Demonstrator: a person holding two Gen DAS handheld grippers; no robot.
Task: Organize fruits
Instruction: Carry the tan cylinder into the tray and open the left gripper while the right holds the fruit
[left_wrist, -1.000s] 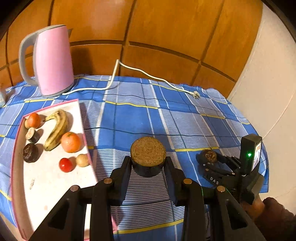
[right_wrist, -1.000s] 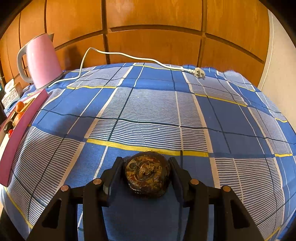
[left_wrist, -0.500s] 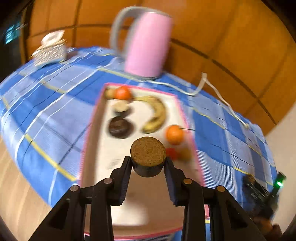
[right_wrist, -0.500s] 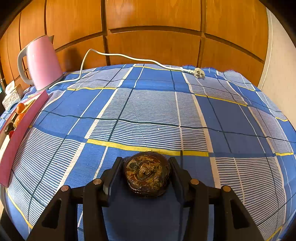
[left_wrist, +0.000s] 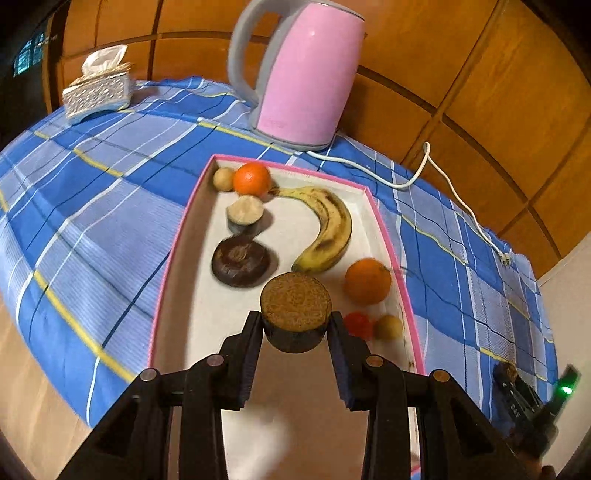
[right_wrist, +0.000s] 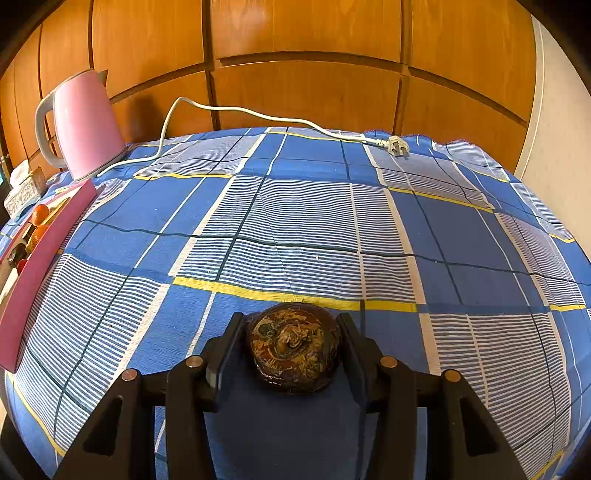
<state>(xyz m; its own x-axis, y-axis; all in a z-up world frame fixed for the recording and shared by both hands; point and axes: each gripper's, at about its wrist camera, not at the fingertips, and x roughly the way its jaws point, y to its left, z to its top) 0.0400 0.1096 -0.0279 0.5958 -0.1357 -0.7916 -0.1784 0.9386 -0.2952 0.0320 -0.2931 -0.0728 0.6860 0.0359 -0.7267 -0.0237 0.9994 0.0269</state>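
- Above the pink-rimmed tray (left_wrist: 388, 236), the left gripper (left_wrist: 295, 328) has swung over from the cloth, clamped on a brown-topped fruit piece (left_wrist: 295, 302).
- Bare tray floor lies nearer than the banana (left_wrist: 328, 229); rims close on both sides.
- Right of the tray, the right gripper (right_wrist: 291, 350) clamps a dark mottled fruit (right_wrist: 293, 347) over the desk (right_wrist: 295, 221).

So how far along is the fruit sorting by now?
Mostly done: a banana, two oranges and several small fruits already lie in the pink-rimmed tray. The left gripper holds a brown cut fruit above the tray; the right gripper grips a dark round fruit over the tablecloth.
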